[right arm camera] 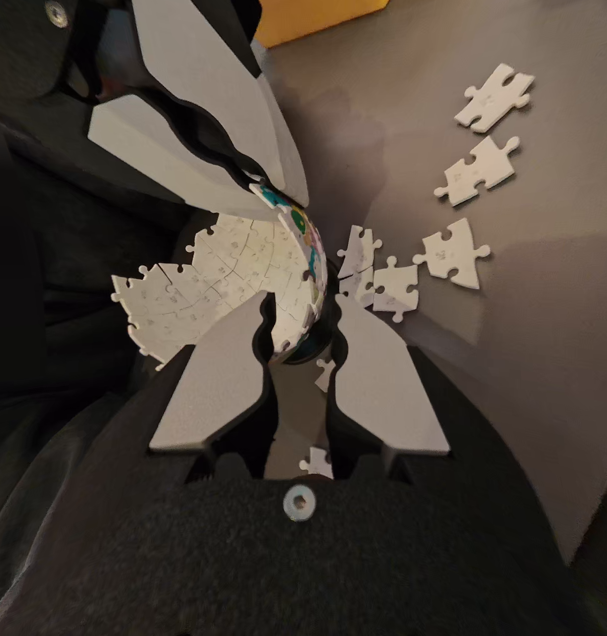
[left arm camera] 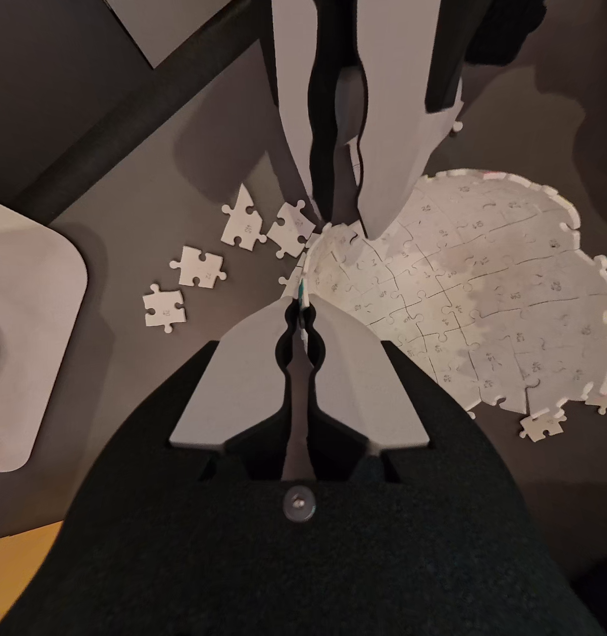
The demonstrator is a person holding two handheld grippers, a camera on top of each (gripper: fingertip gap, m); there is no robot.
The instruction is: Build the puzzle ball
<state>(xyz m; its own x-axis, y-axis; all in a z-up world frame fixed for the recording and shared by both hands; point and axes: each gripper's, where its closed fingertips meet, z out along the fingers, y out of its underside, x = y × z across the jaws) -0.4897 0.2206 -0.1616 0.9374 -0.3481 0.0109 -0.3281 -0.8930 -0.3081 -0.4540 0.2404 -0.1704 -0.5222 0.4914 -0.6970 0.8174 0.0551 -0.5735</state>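
Small printed numbers on white backs of loose puzzle pieces (left arm camera: pixel 200 266), ~9 o'clock of puzzle ball shell (left arm camera: pixel 467 292); same marks inside shell. Right wrist view: marks too blurred to read.

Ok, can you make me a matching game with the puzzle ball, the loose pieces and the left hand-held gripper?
1. puzzle ball
2. loose pieces
3. left hand-held gripper

A. lying flat on the grey table
B. shut on the ball's rim
C. half built, open like a bowl

Pairs: 1-C, 2-A, 3-B
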